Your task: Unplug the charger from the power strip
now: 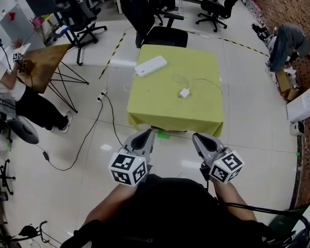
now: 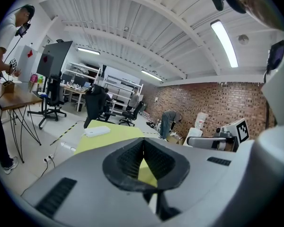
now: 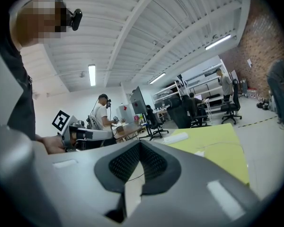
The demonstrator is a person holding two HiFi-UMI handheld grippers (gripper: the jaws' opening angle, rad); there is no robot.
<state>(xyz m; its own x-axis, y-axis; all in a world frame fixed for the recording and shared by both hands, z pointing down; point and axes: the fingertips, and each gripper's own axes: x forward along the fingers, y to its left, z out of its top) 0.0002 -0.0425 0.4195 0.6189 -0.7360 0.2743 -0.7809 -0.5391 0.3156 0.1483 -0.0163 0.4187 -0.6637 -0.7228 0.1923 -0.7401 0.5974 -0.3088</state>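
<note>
A white power strip (image 1: 151, 65) lies at the far left corner of the yellow-green table (image 1: 160, 105). A small white charger (image 1: 184, 93) lies near the table's middle, apart from the strip, and its thin white cable loops beside it. Both grippers are held close to my body, short of the table's near edge. The left gripper (image 1: 147, 133) and the right gripper (image 1: 196, 137) are both shut, with nothing between their jaws. The left gripper view looks past the left gripper (image 2: 143, 143) to the strip (image 2: 97, 131). Beyond the right gripper (image 3: 140, 145) are the strip (image 3: 176, 137) and the charger (image 3: 200, 153).
A black office chair (image 1: 163, 32) stands behind the table. A person (image 1: 10, 89) stands at a wooden side table (image 1: 44, 61) to the left. Another person (image 1: 287, 43) bends over at the right wall. A black cable and a plug (image 1: 101, 98) lie on the floor left of the table.
</note>
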